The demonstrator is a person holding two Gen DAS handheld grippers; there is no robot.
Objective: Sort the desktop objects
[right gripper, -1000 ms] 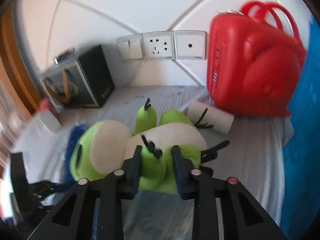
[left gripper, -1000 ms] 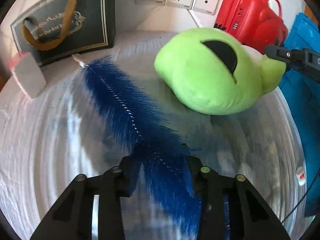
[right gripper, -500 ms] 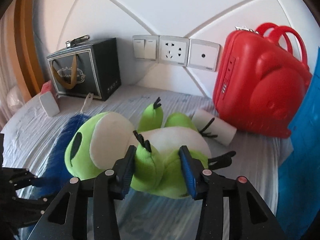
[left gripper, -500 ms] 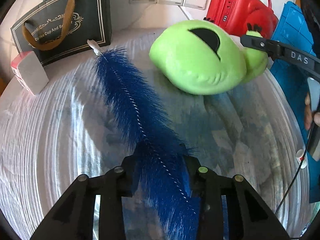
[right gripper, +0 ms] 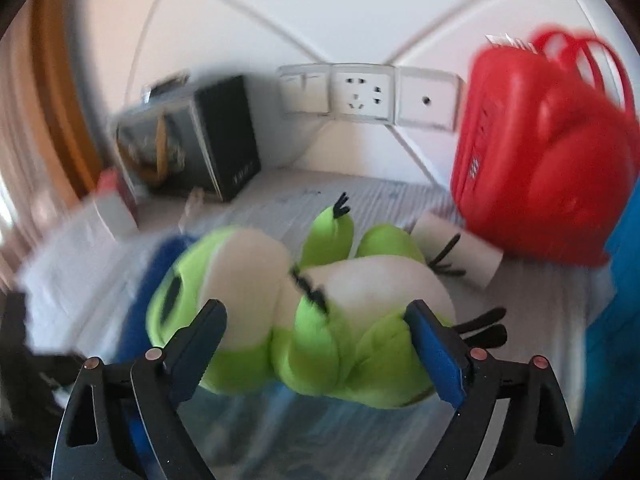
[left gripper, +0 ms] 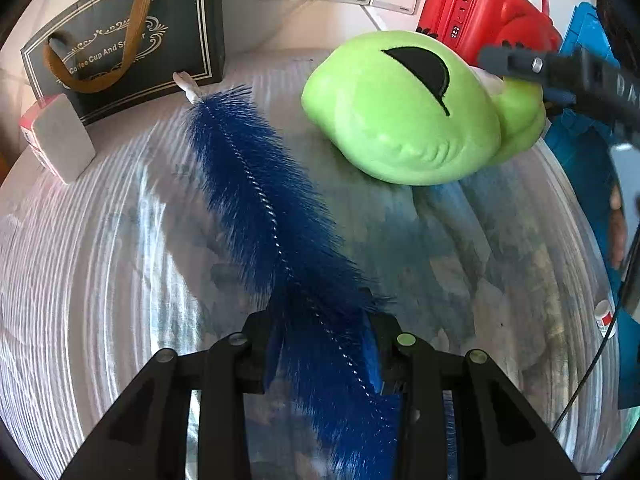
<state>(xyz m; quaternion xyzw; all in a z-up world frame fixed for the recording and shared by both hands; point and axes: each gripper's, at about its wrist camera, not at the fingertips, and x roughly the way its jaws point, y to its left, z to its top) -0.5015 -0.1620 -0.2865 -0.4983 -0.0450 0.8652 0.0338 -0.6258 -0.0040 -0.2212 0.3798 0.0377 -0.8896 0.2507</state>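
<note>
Left gripper (left gripper: 320, 336) clamps the blue brush (left gripper: 272, 216), which lies on the bench (left gripper: 100, 260). Only the right wrist view shows the right gripper (right gripper: 316, 328), jaws just opened wide, straddling the green plush (right gripper: 320, 320), pads clear.

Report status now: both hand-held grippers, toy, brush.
Left hand-held gripper shut on blue brush. Right hand-held gripper just opened, pads clear of green plush toy. Toy lying on table. Red case close behind.
</note>
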